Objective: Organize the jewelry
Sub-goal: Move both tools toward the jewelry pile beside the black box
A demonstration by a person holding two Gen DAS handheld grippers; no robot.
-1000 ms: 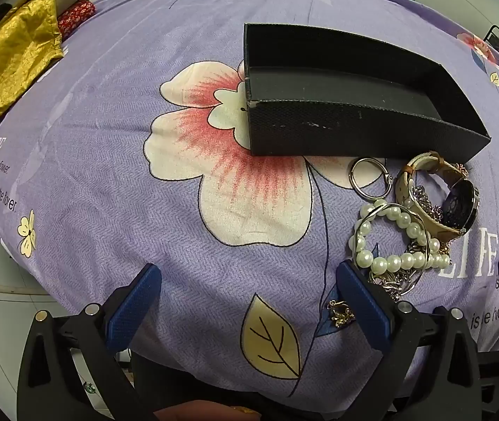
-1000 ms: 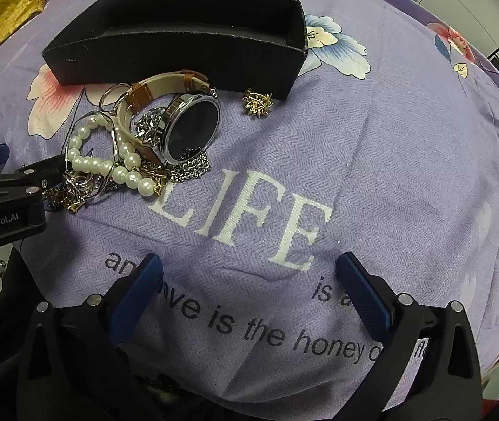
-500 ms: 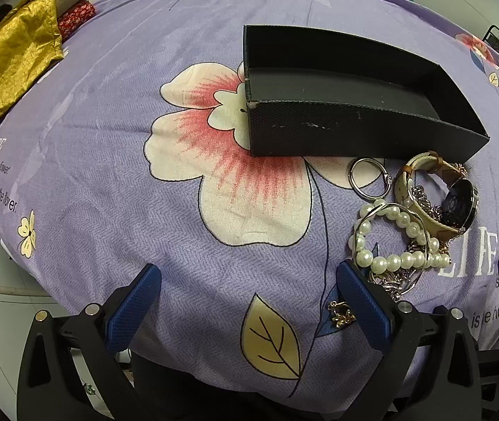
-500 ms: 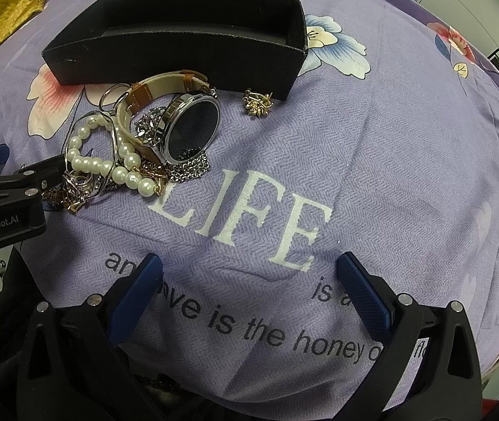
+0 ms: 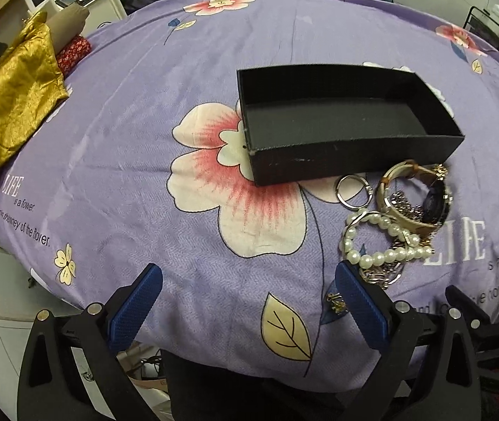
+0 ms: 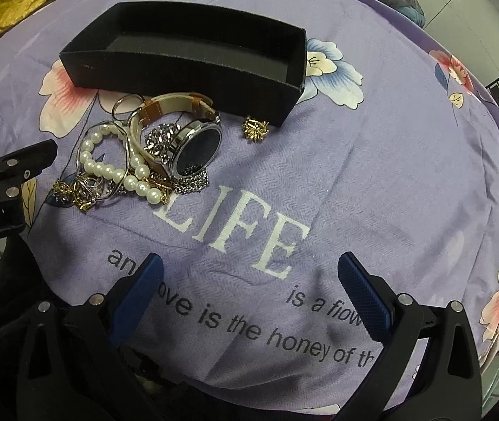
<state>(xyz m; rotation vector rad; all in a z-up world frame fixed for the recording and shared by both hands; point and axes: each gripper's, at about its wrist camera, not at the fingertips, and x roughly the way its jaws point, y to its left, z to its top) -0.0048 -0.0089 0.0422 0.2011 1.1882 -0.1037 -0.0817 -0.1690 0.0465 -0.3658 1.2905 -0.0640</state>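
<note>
An empty black box (image 5: pixel 337 119) (image 6: pixel 193 49) sits on the purple flowered cloth. In front of it lies a jewelry pile: a watch (image 6: pixel 197 147) (image 5: pixel 432 203) with a tan strap, a pearl bracelet (image 6: pixel 116 165) (image 5: pixel 383 242), a silver ring (image 5: pixel 352 191) (image 6: pixel 125 106), chains, and a gold brooch (image 6: pixel 255 128) apart to the right. A small gold piece (image 5: pixel 335 302) lies by my left gripper's right finger. My left gripper (image 5: pixel 246 301) is open and empty, left of the pile. My right gripper (image 6: pixel 247 287) is open and empty, over the "LIFE" print.
A gold fabric (image 5: pixel 7 105) lies at the cloth's far left, with a red patterned item (image 5: pixel 74 52) beside it. The cloth's front edge (image 5: pixel 214 358) drops off just under both grippers. The left gripper's body shows in the right wrist view (image 6: pixel 7 175).
Both cameras have risen and pulled back slightly, so the box interior shows more. The jewelry has not moved and both grippers stay open.
</note>
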